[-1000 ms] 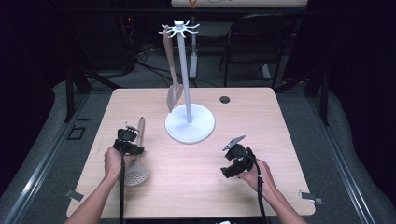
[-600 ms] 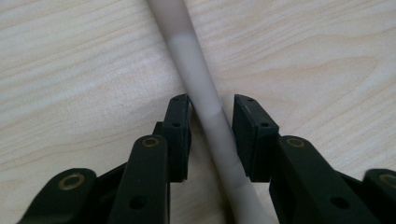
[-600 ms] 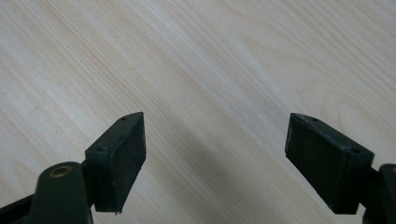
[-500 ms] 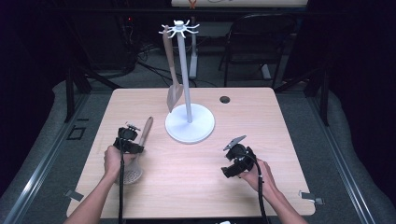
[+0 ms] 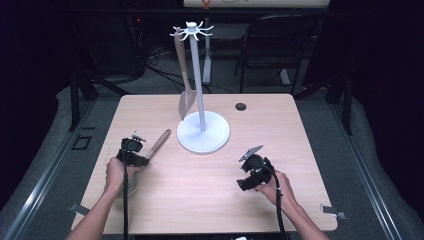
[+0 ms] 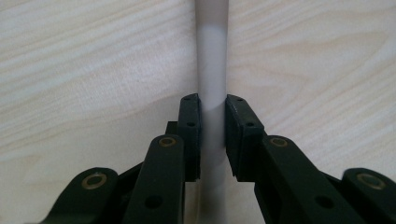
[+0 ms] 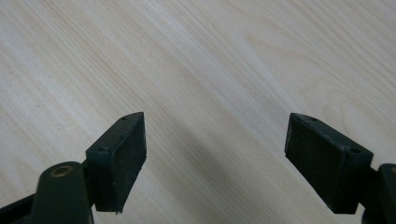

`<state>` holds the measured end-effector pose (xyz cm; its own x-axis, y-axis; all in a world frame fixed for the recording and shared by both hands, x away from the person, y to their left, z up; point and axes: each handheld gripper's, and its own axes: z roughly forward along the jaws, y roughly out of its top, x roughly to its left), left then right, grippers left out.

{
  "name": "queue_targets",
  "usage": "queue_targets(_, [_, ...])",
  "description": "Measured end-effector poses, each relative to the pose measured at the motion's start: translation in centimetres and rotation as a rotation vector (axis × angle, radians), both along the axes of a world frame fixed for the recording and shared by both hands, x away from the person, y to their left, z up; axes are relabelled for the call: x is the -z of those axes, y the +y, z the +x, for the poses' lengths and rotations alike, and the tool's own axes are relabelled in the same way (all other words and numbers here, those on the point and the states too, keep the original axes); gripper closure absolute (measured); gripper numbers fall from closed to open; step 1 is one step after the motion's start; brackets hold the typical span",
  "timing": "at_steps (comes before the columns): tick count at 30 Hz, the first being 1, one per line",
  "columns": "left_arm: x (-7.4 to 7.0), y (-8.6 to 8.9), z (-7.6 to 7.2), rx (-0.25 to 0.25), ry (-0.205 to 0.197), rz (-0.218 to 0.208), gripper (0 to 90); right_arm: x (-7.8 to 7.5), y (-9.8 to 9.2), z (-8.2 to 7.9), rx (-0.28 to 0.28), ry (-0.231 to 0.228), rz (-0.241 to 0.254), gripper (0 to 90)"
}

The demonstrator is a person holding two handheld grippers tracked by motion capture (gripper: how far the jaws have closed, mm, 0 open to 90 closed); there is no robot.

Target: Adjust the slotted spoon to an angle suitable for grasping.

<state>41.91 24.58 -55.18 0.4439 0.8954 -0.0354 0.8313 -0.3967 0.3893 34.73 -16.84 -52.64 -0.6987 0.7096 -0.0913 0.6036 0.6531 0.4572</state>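
Left gripper [image 6: 212, 140]: jaws clamped on utensil [image 5: 156, 145] handle, wooden end ahead.
Right gripper [image 7: 215, 158]: jaws wide apart, bare surface [image 7: 210, 70] between.
Advice: keep clamp firm, lift level toward stand [image 5: 202, 132].

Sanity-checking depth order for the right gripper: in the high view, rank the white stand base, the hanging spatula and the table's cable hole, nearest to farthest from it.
From the right gripper:
1. White stand base, just up-left of it at table centre.
2. Cable hole, toward the far edge, right of the stand.
3. Hanging spatula, left of the pole.
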Motion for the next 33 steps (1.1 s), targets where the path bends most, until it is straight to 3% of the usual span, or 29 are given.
queue_targets(5, [-0.1,0.1,-0.1,-0.012,0.009,-0.013,75.8,0.0,0.0,0.0,-0.004,0.001,-0.002,20.5])
queue_targets(8, [-0.5,0.2,0.2,-0.020,-0.002,-0.022,64.6,0.0,0.0,0.0,-0.006,0.001,-0.002,20.4])
queue_targets(14, [-0.8,-0.3,1.3,-0.033,-0.011,-0.040,58.8,0.0,0.1,0.0,-0.007,0.000,0.002,20.2])
queue_targets(17, [-0.7,-0.7,2.0,-0.037,-0.009,-0.043,59.1,0.1,0.1,0.0,-0.007,0.000,0.002,20.2])
queue_targets(19, [-0.6,-1.0,2.2,-0.028,-0.015,-0.018,59.9,0.1,0.1,0.0,-0.005,0.002,-0.002,20.2])
queue_targets(23, [-0.3,-1.2,2.5,-0.017,0.004,-0.006,61.9,0.2,0.1,0.1,0.001,0.001,0.002,20.2])
queue_targets(33, [0.0,-1.9,3.0,-0.005,0.018,0.020,72.1,0.3,0.1,0.1,-0.004,0.005,0.000,20.3])
